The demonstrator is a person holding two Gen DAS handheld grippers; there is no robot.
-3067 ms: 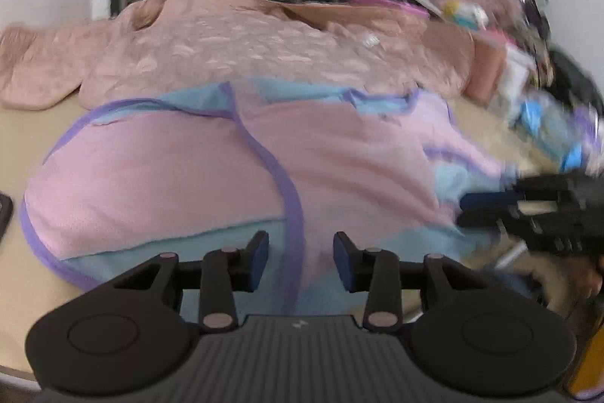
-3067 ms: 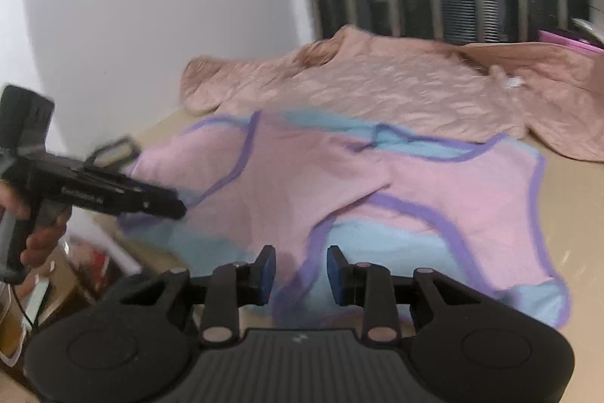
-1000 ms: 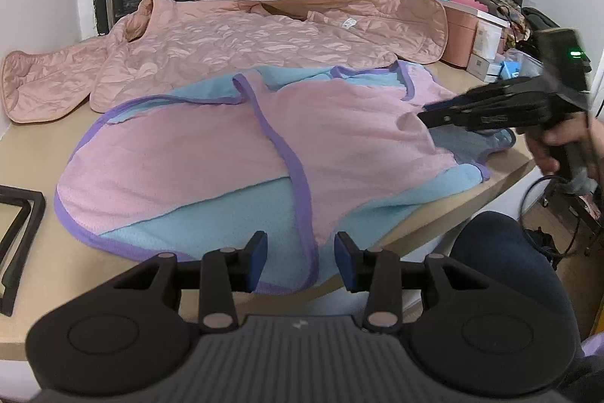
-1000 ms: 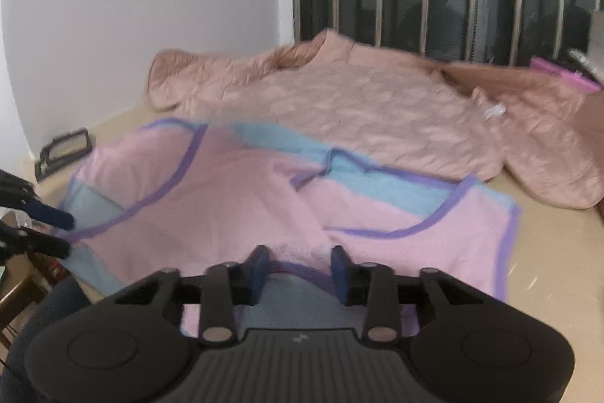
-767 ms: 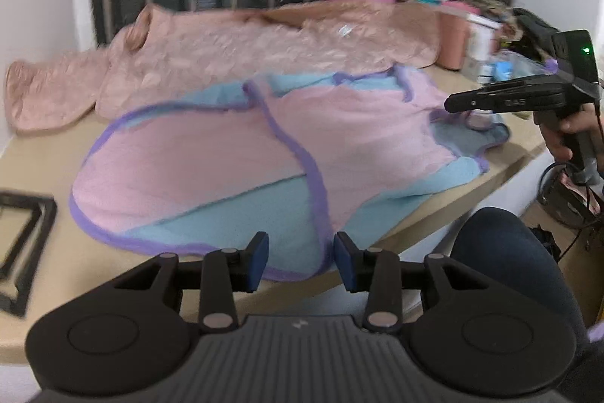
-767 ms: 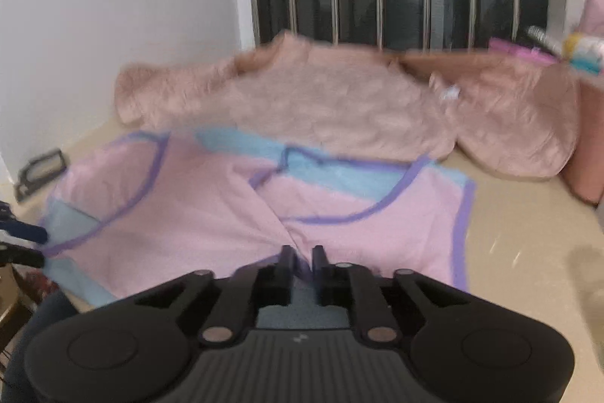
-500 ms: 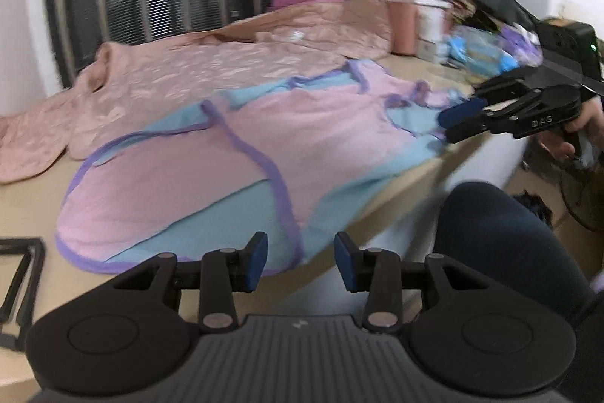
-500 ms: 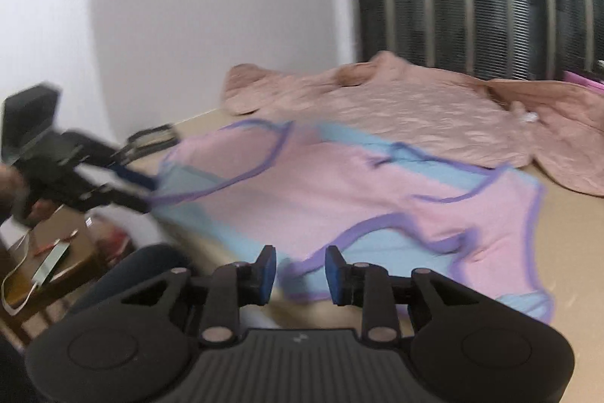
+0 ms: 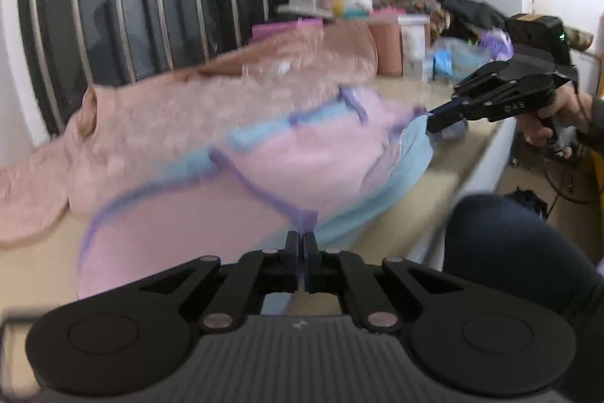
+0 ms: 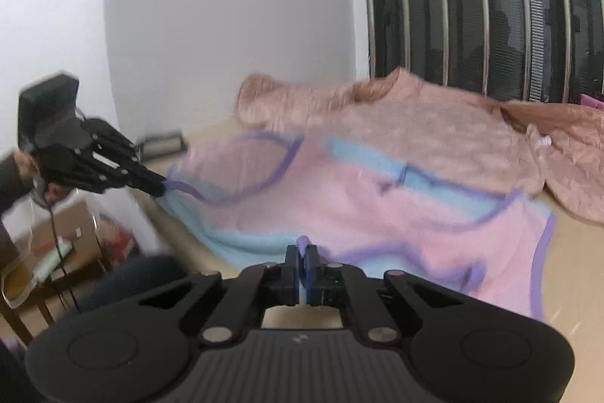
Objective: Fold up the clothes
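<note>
A pink and light-blue garment (image 9: 287, 172) with purple trim lies spread on the beige table (image 9: 34, 263). In the left wrist view my left gripper (image 9: 302, 237) is shut on the purple-trimmed near hem. Farther right, my right gripper (image 9: 434, 127) pinches the blue edge and holds it off the table. From the right wrist view the garment (image 10: 377, 210) stretches ahead, with my right gripper (image 10: 302, 250) shut on a bit of purple trim. My left gripper (image 10: 160, 187) shows at the left there, clamped on the hem's other corner.
A peach quilted jacket (image 9: 188, 108) lies behind the garment, against the barred window (image 10: 490, 6). Boxes, bags and bottles (image 9: 377, 10) crowd the table's far right end. A small dark frame (image 10: 158, 144) lies near the wall. The person's knee (image 9: 509, 244) is by the table's front edge.
Both grippers stood open half a second ago; now each has shut on the garment's near hem. The hem has come up off the table edge.
</note>
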